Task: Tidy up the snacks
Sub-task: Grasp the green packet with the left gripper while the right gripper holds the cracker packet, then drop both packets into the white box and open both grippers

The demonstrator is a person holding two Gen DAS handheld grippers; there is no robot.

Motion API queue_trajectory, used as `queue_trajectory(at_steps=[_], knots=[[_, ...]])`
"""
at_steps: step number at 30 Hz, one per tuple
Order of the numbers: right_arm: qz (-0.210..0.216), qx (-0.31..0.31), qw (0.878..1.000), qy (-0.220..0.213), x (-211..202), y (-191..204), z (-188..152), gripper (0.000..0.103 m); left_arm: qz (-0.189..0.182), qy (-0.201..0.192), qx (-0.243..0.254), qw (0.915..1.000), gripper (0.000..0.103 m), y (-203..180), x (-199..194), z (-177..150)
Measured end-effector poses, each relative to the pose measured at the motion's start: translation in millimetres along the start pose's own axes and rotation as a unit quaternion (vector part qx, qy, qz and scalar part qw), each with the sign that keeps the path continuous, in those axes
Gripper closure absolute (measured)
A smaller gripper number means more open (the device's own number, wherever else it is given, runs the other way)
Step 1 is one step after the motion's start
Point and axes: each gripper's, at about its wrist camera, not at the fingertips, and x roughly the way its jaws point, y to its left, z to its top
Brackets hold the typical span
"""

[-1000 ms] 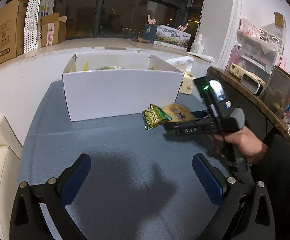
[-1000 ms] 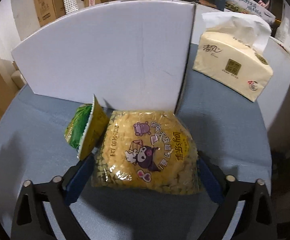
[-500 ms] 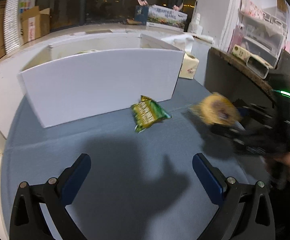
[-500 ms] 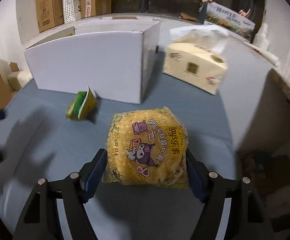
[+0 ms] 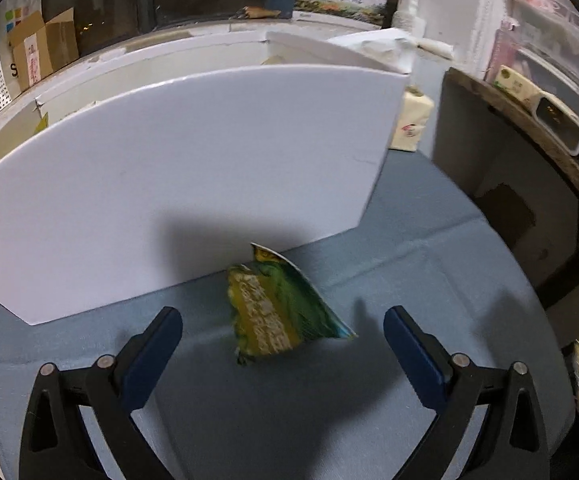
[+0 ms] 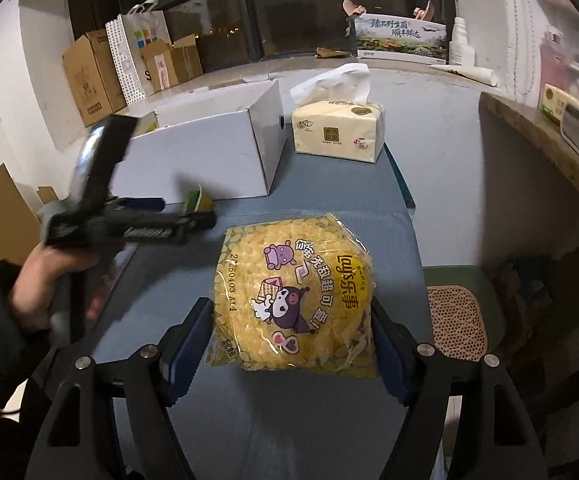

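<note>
The step in hand looks like gathering the loose snacks for the white box [image 5: 193, 184], and two packets are being dealt with at once. The right hand-held gripper [image 6: 289, 344] is pinching the yellow snack bag [image 6: 293, 300] between its blue pads, jaws partly closed on the bag's two sides and holding it above the blue desk [image 6: 329, 200], well short of the box. The left hand-held gripper [image 5: 281, 344] is standing wide open with nothing in it, its fingers straddling the green snack packet [image 5: 277, 308], which is lying on the desk just in front of the box's near wall, one corner sticking up. The next move, as I judge it, is calling for the left jaws to ease forward and close on that packet, then lift it over the wall, while the right bag is being carried across and lowered inside. The box is open-topped; from the left wrist only a sliver of yellow is showing at its far left corner, possibly another packet, and the rest of its inside is hidden. A tissue pack [image 6: 337, 132] is sitting beside the box.
</note>
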Motion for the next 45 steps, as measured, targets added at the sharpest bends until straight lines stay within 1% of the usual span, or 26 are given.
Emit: queue_trajectory(at_steps=[2,4,6,9,11,14,17,20,23,25,28,30,33,36,38,39,40,41,42,43,44,45], knots=[[0.01,0.01,1.0,-0.003,-3,-1,-4,0.025,-0.015,0.004,-0.006,0.9999,0.044,5,3,0],[0.018,0.017,1.0,-0.003,-2,0,-7,0.025,-0.012,0.001,0.0,0.9999,0.051,6,0,-1],[0.021,0.016,1.0,-0.001,0,2,-9,0.025,-0.009,-0.016,0.014,0.9997,0.051,5,-11,-6],[0.03,0.015,0.999,0.001,3,7,-10,0.025,-0.023,-0.038,0.013,0.999,0.051,7,-34,-13],[0.035,0.013,0.999,0.001,5,12,-9,0.025,-0.032,-0.062,0.009,0.9975,0.052,9,-58,-16],[0.055,0.02,0.998,-0.003,8,17,-5,0.025,-0.048,-0.096,-0.005,0.9942,0.052,21,-97,-23],[0.072,0.024,0.997,-0.014,10,26,4,0.025,-0.051,-0.128,-0.016,0.9903,0.052,36,-133,-23],[0.093,0.03,0.995,-0.024,14,35,21,0.025,-0.045,-0.156,-0.028,0.9863,0.052,54,-159,-11],[0.103,0.021,0.994,-0.04,19,48,50,0.025,-0.031,-0.174,-0.037,0.9836,0.051,73,-172,8],[0.107,0.014,0.993,-0.057,25,59,79,0.025,-0.029,-0.177,-0.043,0.9829,0.051,85,-170,25],[0.111,0.002,0.991,-0.071,37,72,123,0.025,-0.01,-0.179,-0.048,0.9827,0.051,104,-161,52],[0.107,-0.005,0.991,-0.079,48,81,154,0.025,-0.002,-0.174,-0.047,0.9836,0.051,115,-153,68],[0.098,-0.018,0.992,-0.073,71,94,192,0.025,0.007,-0.163,-0.044,0.9856,0.051,126,-137,85],[0.076,-0.039,0.994,-0.071,93,104,224,0.025,0.02,-0.157,-0.035,0.9867,0.051,132,-124,100],[0.075,-0.039,0.994,-0.065,105,105,239,0.023,0.033,-0.158,-0.032,0.9865,0.048,138,-119,108],[0.081,-0.037,0.994,-0.057,114,105,248,0.016,0.044,-0.153,-0.024,0.987,0.034,140,-116,110],[0.088,-0.037,0.994,-0.045,122,105,253,0.011,0.053,-0.146,-0.023,0.9876,0.004,142,-112,111],[0.087,-0.038,0.995,-0.031,130,105,258,0.005,0.053,-0.137,-0.027,0.9887,0.001,146,-109,110],[0.074,-0.038,0.996,-0.027,135,104,260,0.003,0.053,-0.136,-0.029,0.9889,0.0,148,-108,108],[0.058,-0.037,0.997,-0.032,135,103,259,0.0,0.058,-0.133,-0.031,0.9889,0.0,150,-107,105],[0.054,-0.036,0.997,-0.042,135,102,256,0.0,0.067,-0.136,-0.034,0.9879,0.0,152,-108,100],[0.061,-0.032,0.996,-0.05,133,99,253,0.0,0.069,-0.14,-0.037,0.987,0.0,153,-110,96]])
